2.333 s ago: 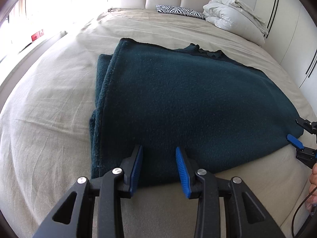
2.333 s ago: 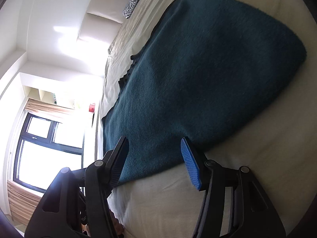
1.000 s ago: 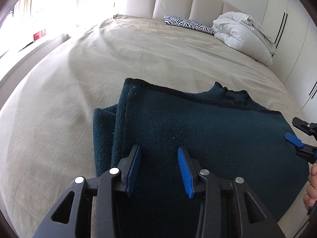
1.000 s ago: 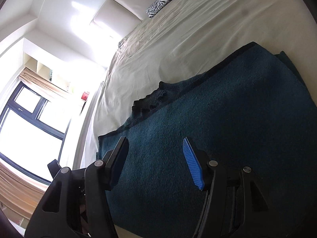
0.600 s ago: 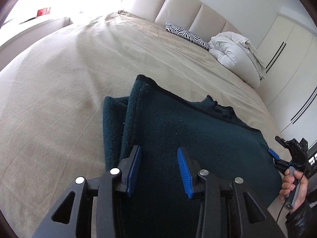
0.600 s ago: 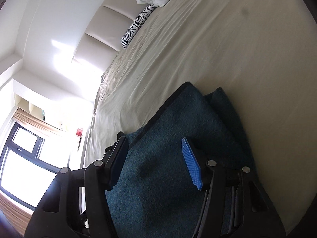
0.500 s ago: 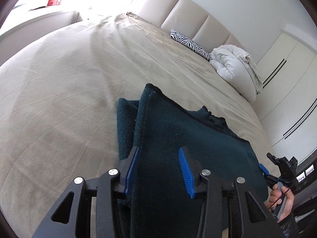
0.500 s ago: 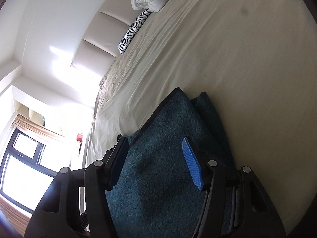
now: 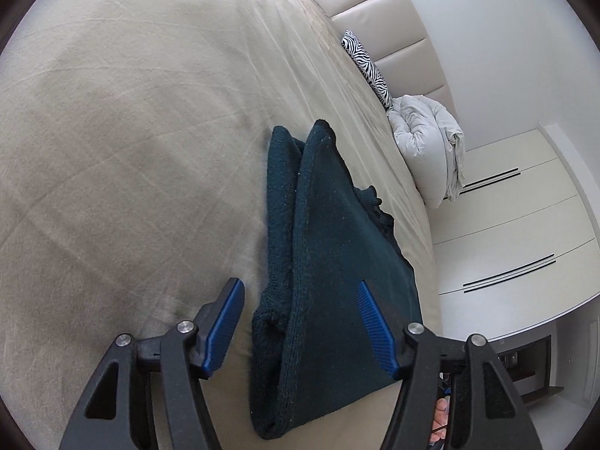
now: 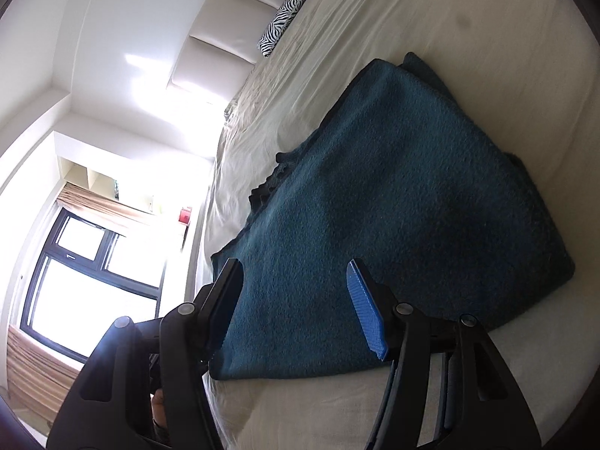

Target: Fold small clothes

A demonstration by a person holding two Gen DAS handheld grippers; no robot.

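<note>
A dark teal knitted garment (image 9: 337, 262) lies folded in layers on the beige bed (image 9: 131, 131). In the left wrist view the frame is rolled, and my left gripper (image 9: 298, 324) hovers over the garment's folded side edge; its jaws are opening, the stacked layers show between the blue pads, and neither pad presses on them. In the right wrist view the same garment (image 10: 393, 206) spreads ahead of my right gripper (image 10: 296, 307), which stands open above its near corner without gripping it.
A zebra-print cushion (image 9: 369, 67) and a bundled white duvet (image 9: 431, 142) lie by the padded headboard (image 9: 393, 30). White wardrobe doors (image 9: 506, 243) stand beyond the bed's side. A window (image 10: 86, 273) with curtains is on the other side. A hand (image 9: 440, 423) shows under the left gripper.
The left gripper has rolled and shifted to the garment's folded side edge while its jaws widened. The right gripper has drawn back, so more of the garment shows ahead of it.
</note>
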